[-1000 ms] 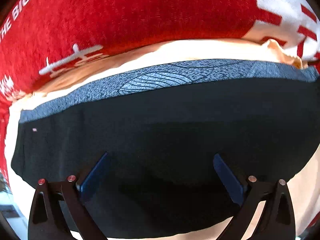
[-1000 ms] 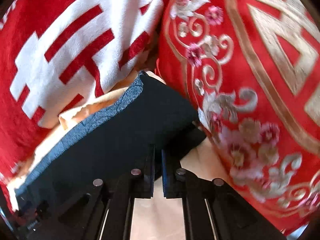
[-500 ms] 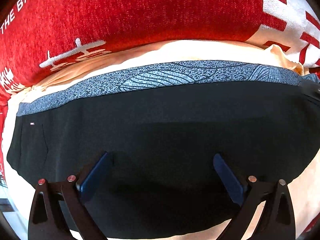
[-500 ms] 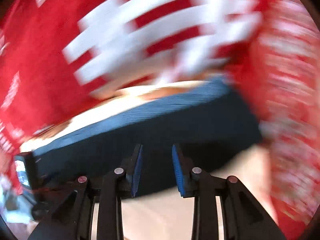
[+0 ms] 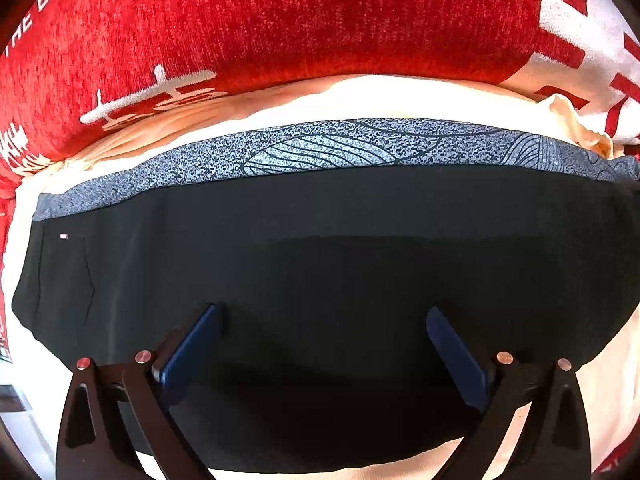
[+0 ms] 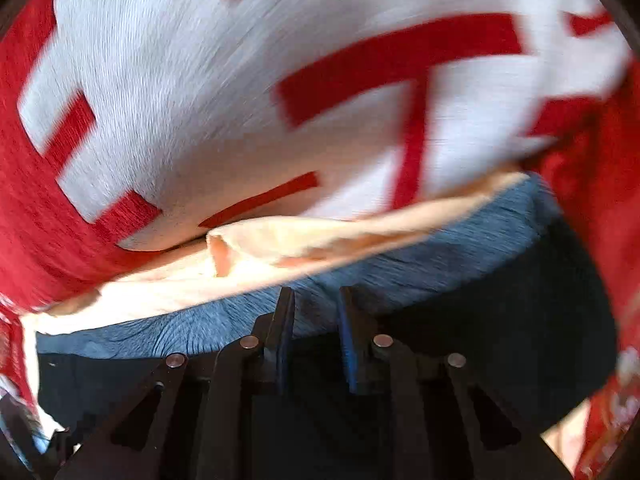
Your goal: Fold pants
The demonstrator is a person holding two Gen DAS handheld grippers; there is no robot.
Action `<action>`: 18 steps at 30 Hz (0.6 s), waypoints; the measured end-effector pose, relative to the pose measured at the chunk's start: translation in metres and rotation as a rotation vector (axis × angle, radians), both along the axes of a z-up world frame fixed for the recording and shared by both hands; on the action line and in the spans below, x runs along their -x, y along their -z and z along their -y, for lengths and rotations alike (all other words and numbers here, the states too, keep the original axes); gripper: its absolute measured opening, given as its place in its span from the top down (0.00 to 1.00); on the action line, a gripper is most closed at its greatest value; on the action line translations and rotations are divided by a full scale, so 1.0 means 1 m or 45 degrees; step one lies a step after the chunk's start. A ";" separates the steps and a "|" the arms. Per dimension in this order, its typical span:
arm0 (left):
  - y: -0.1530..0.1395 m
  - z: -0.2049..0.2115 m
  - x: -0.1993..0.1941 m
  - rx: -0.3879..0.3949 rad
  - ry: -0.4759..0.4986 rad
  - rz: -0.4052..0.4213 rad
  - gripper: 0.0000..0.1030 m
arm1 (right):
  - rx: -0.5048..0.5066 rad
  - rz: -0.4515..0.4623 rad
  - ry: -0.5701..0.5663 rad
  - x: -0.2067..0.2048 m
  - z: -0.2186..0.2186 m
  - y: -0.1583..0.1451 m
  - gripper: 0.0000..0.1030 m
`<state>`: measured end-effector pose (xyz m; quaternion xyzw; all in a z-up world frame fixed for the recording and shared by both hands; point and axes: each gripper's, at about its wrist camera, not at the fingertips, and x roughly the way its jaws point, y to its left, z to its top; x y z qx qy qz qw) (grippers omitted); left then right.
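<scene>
Left wrist view: left tool point(image 5: 322, 326), fingers spread wide and holding nothing, sits over the black pants point(image 5: 320, 264), whose grey patterned waistband point(image 5: 320, 152) lies ahead on cream sheet point(image 5: 360, 100), red blanket point(image 5: 280, 20) beyond. Right wrist view, blurred: right tool point(image 6: 314, 308), fingers slightly apart, gripping nothing, tips over the waistband point(image 6: 400, 268); pants point(image 6: 520, 320) spread below and right, red-and-white blanket point(image 6: 240, 80) beyond.

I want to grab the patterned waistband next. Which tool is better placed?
Probably the right tool: its narrowly parted tips sit at the grey waistband. The left tool is wide open over the black pants, short of the band.
</scene>
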<state>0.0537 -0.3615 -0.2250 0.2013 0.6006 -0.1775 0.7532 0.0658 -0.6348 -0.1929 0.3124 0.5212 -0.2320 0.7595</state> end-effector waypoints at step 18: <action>-0.019 0.054 0.026 -0.049 0.112 0.025 0.00 | -0.335 0.116 0.470 0.158 0.018 0.002 0.79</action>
